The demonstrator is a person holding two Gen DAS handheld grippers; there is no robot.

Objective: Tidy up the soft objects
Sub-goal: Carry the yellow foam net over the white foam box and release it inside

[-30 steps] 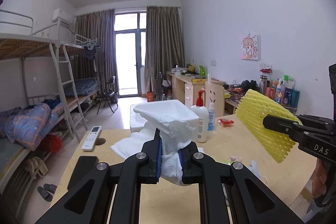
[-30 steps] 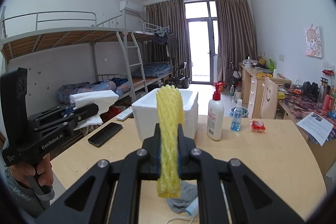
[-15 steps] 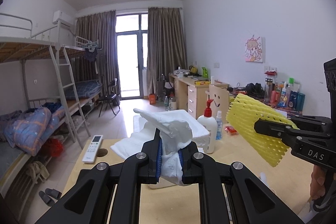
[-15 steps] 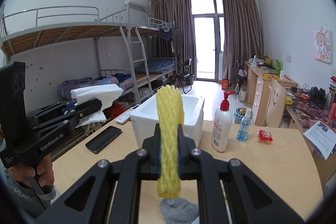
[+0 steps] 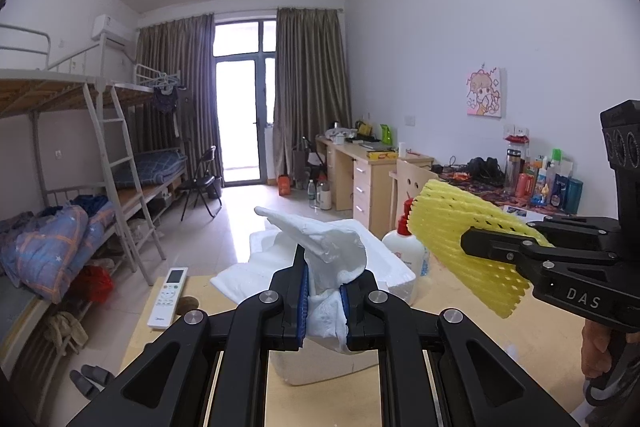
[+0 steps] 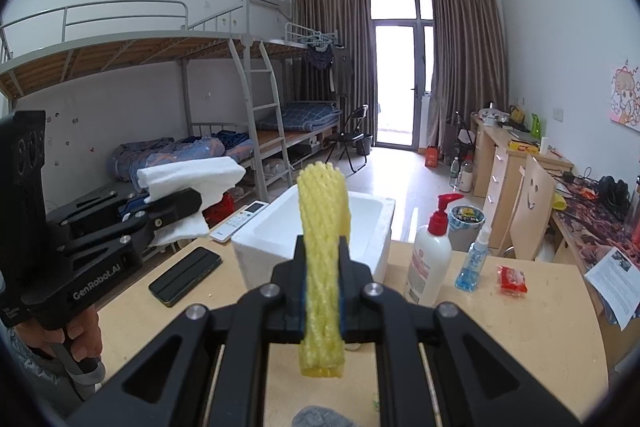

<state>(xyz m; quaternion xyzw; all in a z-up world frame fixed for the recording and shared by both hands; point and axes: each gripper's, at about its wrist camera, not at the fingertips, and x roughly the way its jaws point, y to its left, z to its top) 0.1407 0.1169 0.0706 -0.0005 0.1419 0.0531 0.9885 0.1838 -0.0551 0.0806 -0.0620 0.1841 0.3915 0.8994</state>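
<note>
Nearer box (image 6: 382, 211): yellow net (image 6: 323, 247) roughly upright.

The left gripper (image 5: 324, 297) and right gripper (image 6: 323, 281) are held side by side, angled slightly downward — both jaws clamped, each handle grasped in a hand (image 6: 82, 337).

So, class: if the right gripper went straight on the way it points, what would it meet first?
Probably the white foam box on the table, directly beyond the yellow foam net it holds; depth is uncertain.
</note>
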